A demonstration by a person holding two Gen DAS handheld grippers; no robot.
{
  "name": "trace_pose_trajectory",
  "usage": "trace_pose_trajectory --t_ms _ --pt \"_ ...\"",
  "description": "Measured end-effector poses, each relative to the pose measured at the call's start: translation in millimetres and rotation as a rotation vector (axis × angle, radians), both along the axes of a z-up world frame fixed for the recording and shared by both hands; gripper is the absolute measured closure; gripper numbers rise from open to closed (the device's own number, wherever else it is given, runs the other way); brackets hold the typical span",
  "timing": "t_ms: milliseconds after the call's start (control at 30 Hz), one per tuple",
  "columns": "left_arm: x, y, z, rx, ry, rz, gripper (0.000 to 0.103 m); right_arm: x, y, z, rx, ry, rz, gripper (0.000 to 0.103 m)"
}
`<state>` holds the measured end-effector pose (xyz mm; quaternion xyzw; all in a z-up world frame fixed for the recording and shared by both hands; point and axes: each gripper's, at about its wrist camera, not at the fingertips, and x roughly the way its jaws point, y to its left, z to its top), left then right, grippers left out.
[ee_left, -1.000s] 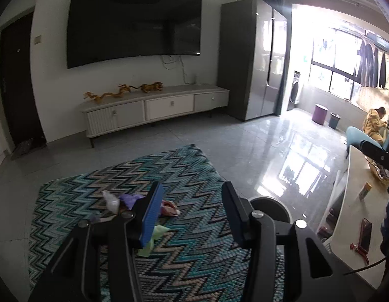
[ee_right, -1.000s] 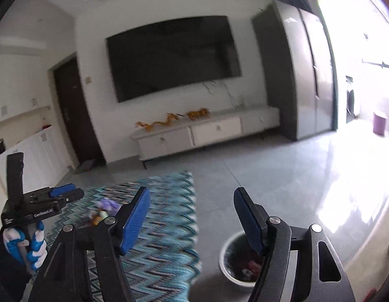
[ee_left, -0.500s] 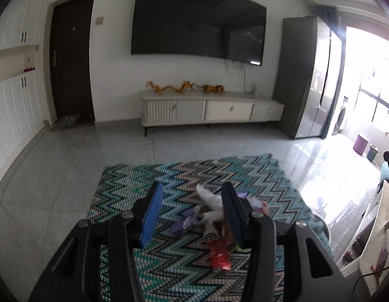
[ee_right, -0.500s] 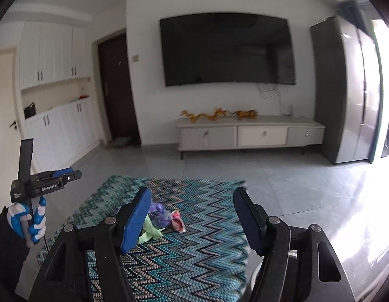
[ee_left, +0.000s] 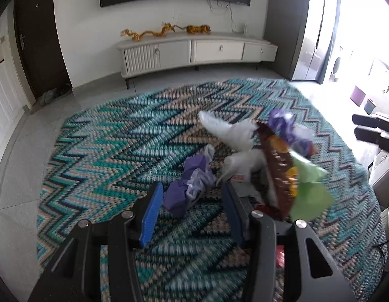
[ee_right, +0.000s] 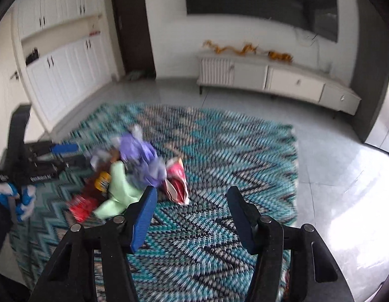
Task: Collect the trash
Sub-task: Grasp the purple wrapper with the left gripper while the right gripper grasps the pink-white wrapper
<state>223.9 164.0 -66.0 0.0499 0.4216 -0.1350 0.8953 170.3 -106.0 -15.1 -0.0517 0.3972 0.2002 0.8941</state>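
A pile of trash lies on the zigzag rug [ee_left: 124,151]. In the left wrist view it holds a crumpled purple paper [ee_left: 187,191], white plastic [ee_left: 229,133], a brown wrapper [ee_left: 277,168] and green paper [ee_left: 307,186]. My left gripper [ee_left: 192,201] hangs open just above the purple paper, which shows between its blue pads without being pressed. In the right wrist view my right gripper [ee_right: 192,201] is open, its jaws closing on nothing. The pile lies ahead to its left, a red-and-white snack bag [ee_right: 177,183] nearest. The left gripper [ee_right: 71,156] is at the pile's far side.
Grey tiled floor [ee_right: 333,171] surrounds the rug. A low white TV cabinet [ee_left: 194,50] stands against the far wall, with a dark door [ee_left: 41,50] to its left and a tall grey cupboard [ee_left: 307,32] to its right. White wall cupboards [ee_right: 63,75] line the left side.
Both grippers have swung down and come in close to the trash pile on the rug. The waste bin has left the right wrist view. The right jaws stand a little narrower.
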Motion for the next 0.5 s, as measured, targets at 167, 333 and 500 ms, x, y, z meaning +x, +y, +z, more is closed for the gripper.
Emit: trace_pose_trajectory --t_ms 167,333,500 --pt "18 -2 -17 -0.037 0.031 -0.005 0.057 28 14 -40 -0.041 0.086 0.056 0.048" --pt "27 -7 -24 -0.058 0.037 -0.001 0.057 45 32 -56 -0.057 0.100 0.107 0.048" --pt "36 -6 -30 -0.073 0.050 0.019 0.067 55 44 -64 -0.067 0.094 0.141 0.053"
